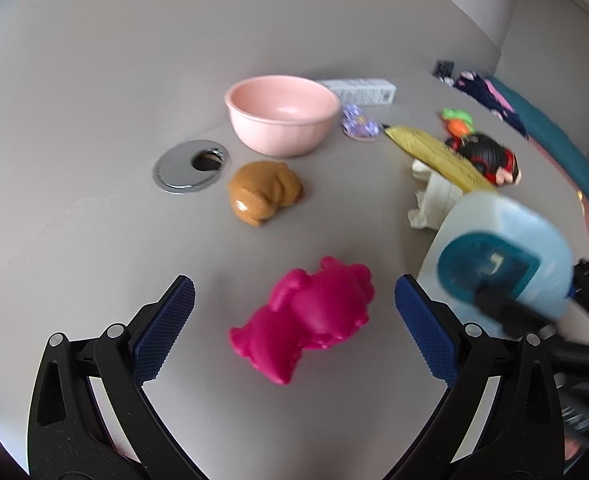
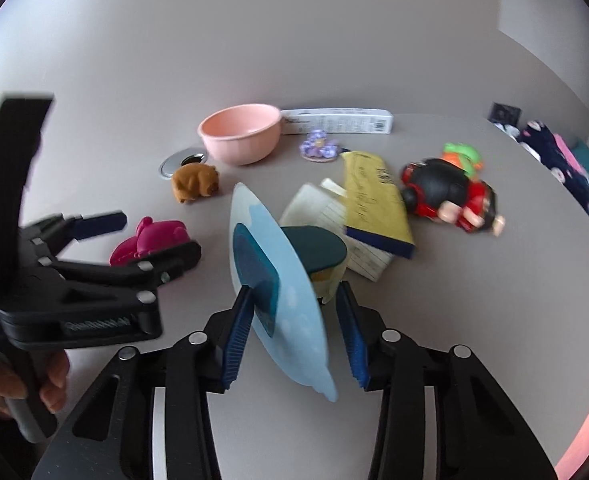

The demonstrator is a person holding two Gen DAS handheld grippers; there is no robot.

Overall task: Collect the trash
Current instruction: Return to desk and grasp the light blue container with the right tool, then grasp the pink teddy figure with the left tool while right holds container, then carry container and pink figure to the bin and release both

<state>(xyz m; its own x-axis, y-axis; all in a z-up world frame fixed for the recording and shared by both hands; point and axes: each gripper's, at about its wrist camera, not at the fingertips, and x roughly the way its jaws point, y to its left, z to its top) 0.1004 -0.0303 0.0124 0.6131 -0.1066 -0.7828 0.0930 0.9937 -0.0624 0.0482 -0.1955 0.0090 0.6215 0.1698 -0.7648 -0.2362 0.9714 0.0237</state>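
Risk entry: right gripper (image 2: 294, 320) is carrying a pale blue dustpan (image 2: 286, 280) by its dark handle tab, jaws partly closed around it, though the far pad looks short of touching, so the pan may be slipping or tilting. Left gripper (image 1: 294, 312) is hanging wide open and empty over a pink toy (image 1: 310, 316). Trash is lying ahead: crumpled paper (image 2: 358, 252) under a yellow packet (image 2: 374, 200). Scooping carelessly may be sweeping toys along.
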